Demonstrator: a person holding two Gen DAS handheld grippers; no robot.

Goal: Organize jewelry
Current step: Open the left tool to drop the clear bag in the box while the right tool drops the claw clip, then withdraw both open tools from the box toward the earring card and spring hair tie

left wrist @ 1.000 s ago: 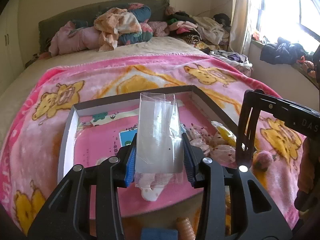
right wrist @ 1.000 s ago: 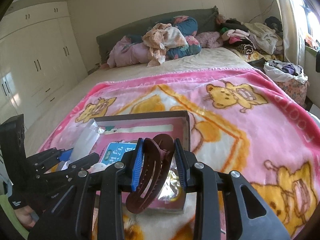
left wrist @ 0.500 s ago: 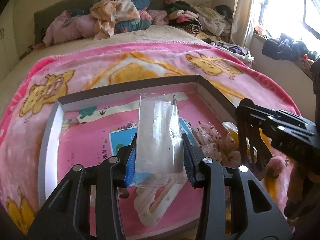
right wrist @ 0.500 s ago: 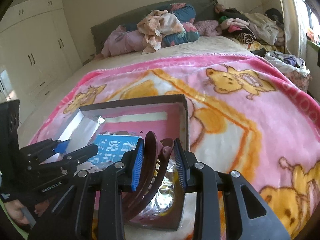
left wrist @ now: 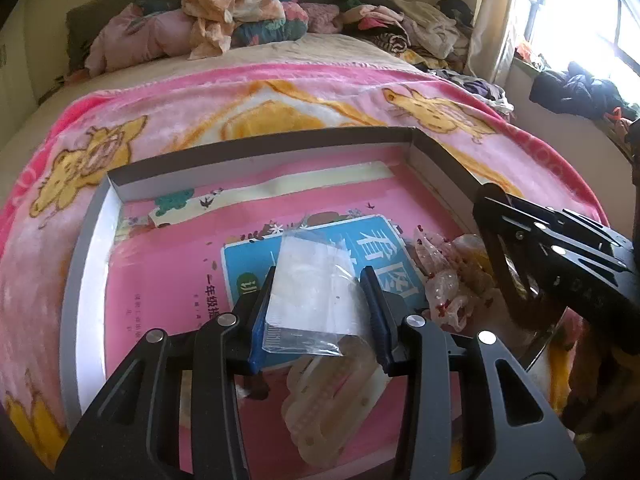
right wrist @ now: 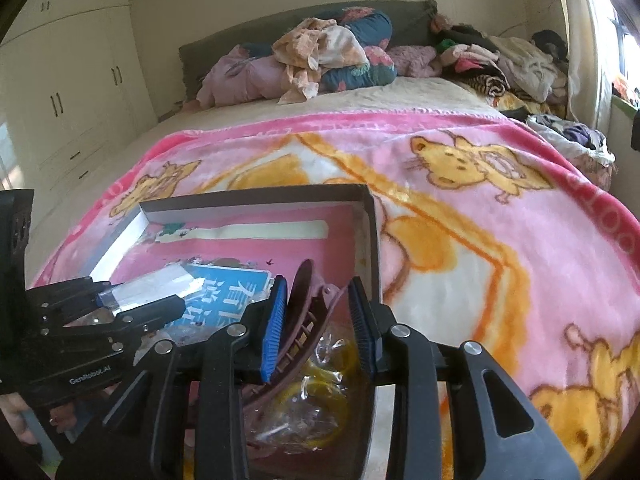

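Note:
My left gripper (left wrist: 318,312) is shut on a clear plastic bag (left wrist: 316,296) and holds it low over a shallow grey box (left wrist: 86,248) lined with a pink book. My right gripper (right wrist: 318,320) is shut on a brown hair claw clip (right wrist: 306,312), tilted down over the box's right near corner (right wrist: 372,240). In the box lie a cream hair clip (left wrist: 332,404), small bagged pink trinkets (left wrist: 448,284) and a bagged yellow item (right wrist: 320,396). The left gripper with its bag also shows in the right wrist view (right wrist: 132,300).
The box rests on a pink bear-print blanket (right wrist: 480,208) on a bed. Heaped clothes and bedding (left wrist: 240,20) lie at the headboard. White wardrobes (right wrist: 60,100) stand at left; a window sill with clothes (left wrist: 580,88) is at right.
Both grippers moved forward and tipped down over the box. The bag leans over flatter than before. The claw clip has come lower, over the bagged items at the box's right corner.

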